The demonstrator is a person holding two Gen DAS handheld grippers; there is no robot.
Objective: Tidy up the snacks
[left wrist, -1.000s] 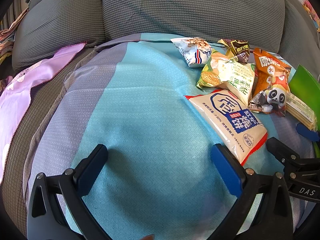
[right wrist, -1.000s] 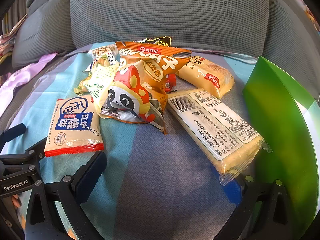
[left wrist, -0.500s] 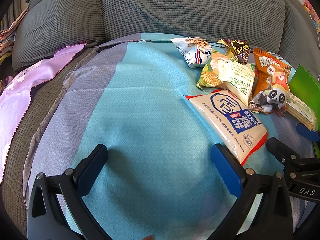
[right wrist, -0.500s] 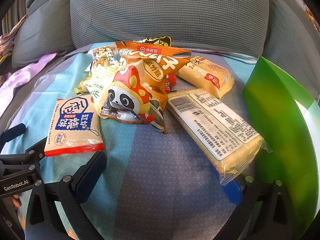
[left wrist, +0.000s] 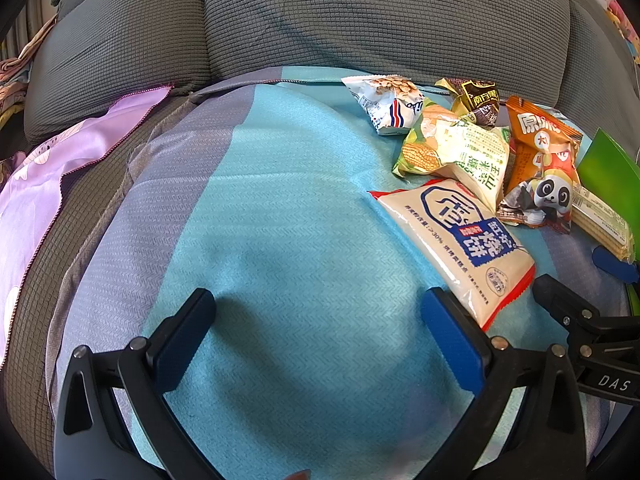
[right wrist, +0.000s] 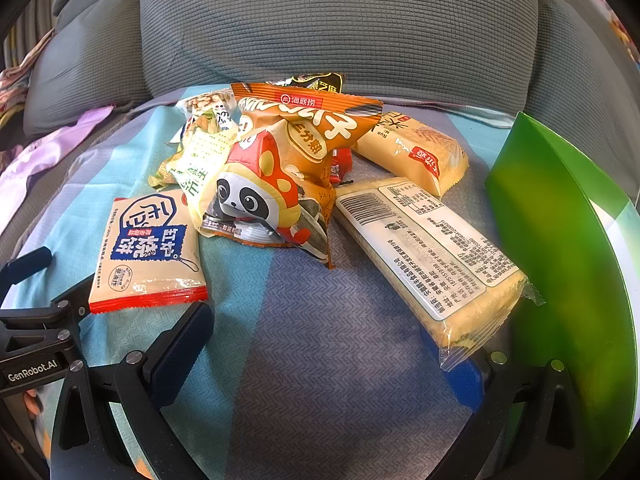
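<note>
Several snack packs lie in a loose pile on a blue and grey striped cloth on a sofa. A cream biscuit pack with a red edge lies nearest my left gripper, which is open and empty over bare cloth. An orange panda bag, a corn snack bag, a peanut pack and a yellow pack lie behind. A long clear-wrapped cracker pack lies just over the right finger of my right gripper, which is open and empty.
A green box stands at the right, also seen in the left wrist view. Grey sofa cushions rise behind the cloth. A purple cloth lies at the left. Each gripper shows in the other's view.
</note>
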